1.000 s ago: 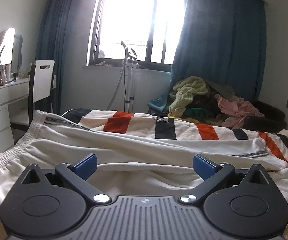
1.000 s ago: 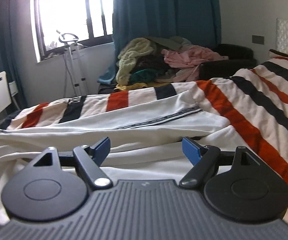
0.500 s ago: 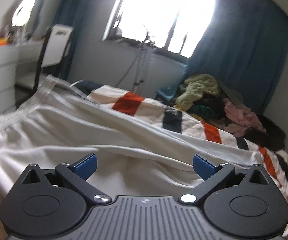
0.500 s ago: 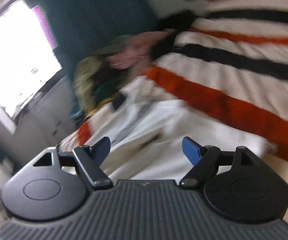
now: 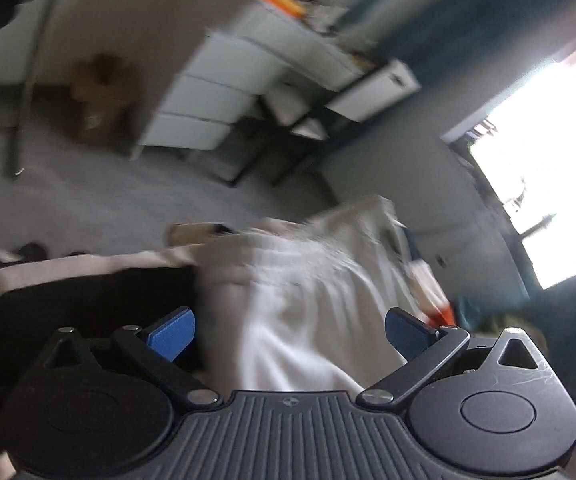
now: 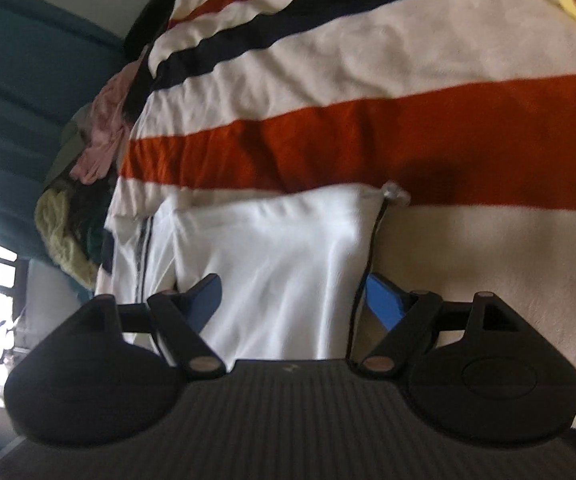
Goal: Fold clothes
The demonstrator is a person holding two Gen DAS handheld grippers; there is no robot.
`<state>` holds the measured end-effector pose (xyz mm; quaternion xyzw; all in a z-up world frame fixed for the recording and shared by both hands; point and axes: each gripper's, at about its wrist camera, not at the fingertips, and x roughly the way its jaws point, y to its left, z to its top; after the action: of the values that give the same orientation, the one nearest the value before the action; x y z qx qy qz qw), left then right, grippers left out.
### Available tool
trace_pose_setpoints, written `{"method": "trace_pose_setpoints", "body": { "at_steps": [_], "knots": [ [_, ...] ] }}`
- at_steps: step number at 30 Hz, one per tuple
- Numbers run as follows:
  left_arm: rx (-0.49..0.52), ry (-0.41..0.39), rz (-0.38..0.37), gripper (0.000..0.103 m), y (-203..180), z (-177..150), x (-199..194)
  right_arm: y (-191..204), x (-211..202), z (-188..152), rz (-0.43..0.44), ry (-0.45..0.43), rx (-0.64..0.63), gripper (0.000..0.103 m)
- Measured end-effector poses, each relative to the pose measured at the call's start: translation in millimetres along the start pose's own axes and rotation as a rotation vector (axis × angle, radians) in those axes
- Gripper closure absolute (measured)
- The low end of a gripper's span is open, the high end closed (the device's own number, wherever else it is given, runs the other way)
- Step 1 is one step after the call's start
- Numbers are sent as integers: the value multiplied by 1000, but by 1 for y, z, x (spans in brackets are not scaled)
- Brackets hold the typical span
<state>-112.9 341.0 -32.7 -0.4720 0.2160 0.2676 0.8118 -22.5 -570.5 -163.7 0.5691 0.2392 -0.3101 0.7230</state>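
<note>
My right gripper (image 6: 292,298) shows the striped bedspread (image 6: 368,136); jaws wide over white trousers (image 6: 272,256). My left gripper (image 5: 288,332), jaws wide too, shows drawers (image 5: 212,96).

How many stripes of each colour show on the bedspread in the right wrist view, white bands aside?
On the striped bedspread:
Red-orange stripes: 2 (one wide, one thin near the top)
Dark navy stripes: 2
Total: 4
The white garment hides the lower part.
</note>
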Motion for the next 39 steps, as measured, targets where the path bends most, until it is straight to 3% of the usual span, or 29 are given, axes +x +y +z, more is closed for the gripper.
{"method": "trace_pose_setpoints", "body": {
  "at_steps": [3,7,9,13,14,18,20,22,26,31,32,34,38,39],
  "knots": [
    [-91,73,-8,3,15,5,18,0,4,0,-23,-11,34,21],
    [-98,145,-29,4,15,3,43,4,8,0,-73,-44,18,22],
    [-107,183,-61,10,15,2,55,4,14,2,-90,-46,27,22],
    [-77,162,-98,12,12,-11,58,1,31,7,-141,-20,84,23],
    [-69,155,-105,17,11,-13,60,1,33,8,-150,-26,90,22],
    [-148,103,-204,33,17,-18,55,-1,31,5,-75,-61,170,21],
    [-145,75,-247,37,14,-20,56,-1,31,4,-38,-70,179,21],
    [-122,69,-238,38,9,-23,58,1,32,4,-38,-77,164,21],
    [-120,106,-132,38,7,-28,75,4,43,4,-117,-70,109,41],
    [-181,98,-113,42,16,-29,75,12,55,1,-214,-76,30,64],
    [-178,96,-105,45,15,-30,75,13,54,1,-214,-79,18,77],
    [-177,91,-95,52,15,-30,73,16,51,0,-198,-82,-2,90],
    [-194,89,-83,79,19,-29,70,16,35,2,-117,-105,-9,93],
    [-209,88,-90,80,21,-29,68,16,31,3,-97,-108,-13,94]
  ]
}}
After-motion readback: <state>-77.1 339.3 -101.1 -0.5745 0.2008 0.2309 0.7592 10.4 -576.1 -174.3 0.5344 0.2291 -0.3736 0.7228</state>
